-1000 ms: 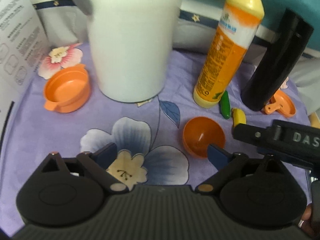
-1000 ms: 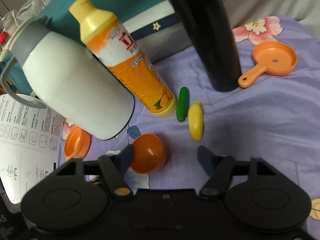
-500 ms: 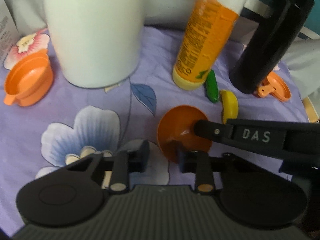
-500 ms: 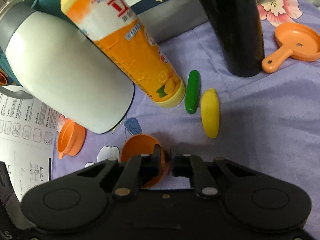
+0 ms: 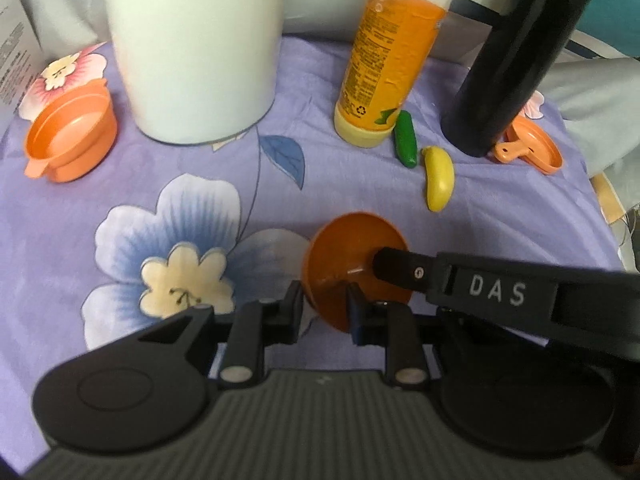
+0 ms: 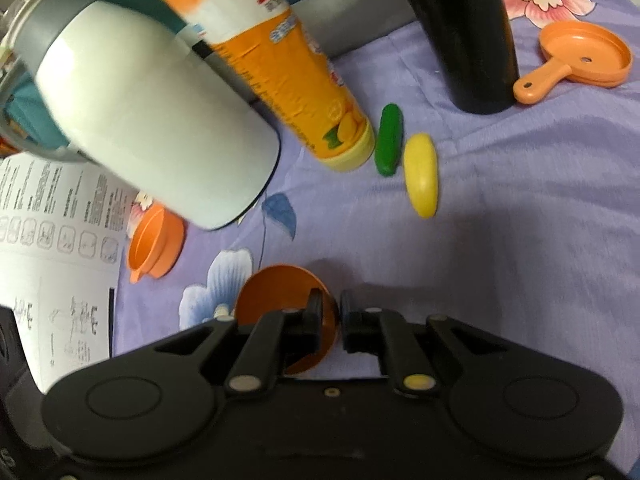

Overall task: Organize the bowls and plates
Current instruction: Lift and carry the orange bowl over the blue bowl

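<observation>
Purple flowered cloth (image 5: 200, 200) bears bottles, orange dishes, toy vegetables.

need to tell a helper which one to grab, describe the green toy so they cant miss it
Find the tall orange bottle on the purple cloth. At its base lies the small green pod, beside a yellow banana; it is the only green thing there.

My left wrist camera sits just behind my left gripper (image 5: 326, 304) and looks steeply down, close over the purple flowered cloth (image 5: 120, 200). My right wrist camera sits behind my right gripper (image 6: 330, 320), tilted less steeply, coming in from the other side. Both views share the small orange bowl (image 5: 348, 248) (image 6: 276, 292), the white jug (image 5: 196, 48) (image 6: 152, 120), the orange bottle (image 5: 388, 64) (image 6: 288, 68) and the black flask (image 5: 516, 60) (image 6: 468, 36).
</observation>
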{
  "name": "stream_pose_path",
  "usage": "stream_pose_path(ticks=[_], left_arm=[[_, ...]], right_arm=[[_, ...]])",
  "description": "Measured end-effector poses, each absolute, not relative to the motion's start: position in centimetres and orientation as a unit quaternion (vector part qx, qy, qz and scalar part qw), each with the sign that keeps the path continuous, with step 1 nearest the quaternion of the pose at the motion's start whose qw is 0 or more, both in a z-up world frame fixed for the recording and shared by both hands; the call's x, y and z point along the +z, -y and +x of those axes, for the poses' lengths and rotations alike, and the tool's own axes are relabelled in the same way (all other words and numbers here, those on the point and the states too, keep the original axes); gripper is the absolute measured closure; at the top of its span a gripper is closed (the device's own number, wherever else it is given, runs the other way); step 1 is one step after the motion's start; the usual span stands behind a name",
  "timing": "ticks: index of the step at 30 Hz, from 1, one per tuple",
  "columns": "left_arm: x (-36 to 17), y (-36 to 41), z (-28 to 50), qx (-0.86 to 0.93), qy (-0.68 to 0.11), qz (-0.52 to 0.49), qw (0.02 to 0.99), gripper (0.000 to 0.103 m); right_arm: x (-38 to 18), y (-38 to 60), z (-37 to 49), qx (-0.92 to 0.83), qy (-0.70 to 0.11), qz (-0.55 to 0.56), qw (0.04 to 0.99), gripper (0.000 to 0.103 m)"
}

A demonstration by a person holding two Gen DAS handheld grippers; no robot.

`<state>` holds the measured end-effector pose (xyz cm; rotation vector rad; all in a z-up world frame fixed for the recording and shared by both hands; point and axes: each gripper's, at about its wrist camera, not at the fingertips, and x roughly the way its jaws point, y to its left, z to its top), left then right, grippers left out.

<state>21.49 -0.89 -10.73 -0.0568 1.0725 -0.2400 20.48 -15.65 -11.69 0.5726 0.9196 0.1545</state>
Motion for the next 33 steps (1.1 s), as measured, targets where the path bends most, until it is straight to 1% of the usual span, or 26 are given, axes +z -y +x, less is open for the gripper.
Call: stream_pose_path(ticks=[14,33], left_arm=[[-7.4,-0.7,14.2,-0.134,-0.511,-0.029,0.849,0.081],[-5.2,-2.0,4.0,-0.134,-0.513,-0.039,0.847,0.081]], right_arm=[[-9.0,14.8,12.6,0.091,-0.434,0.276,0.853,0.093],[-6.6,14.3,1.1,0.117,-0.429,0.285,0.849,0.093]])
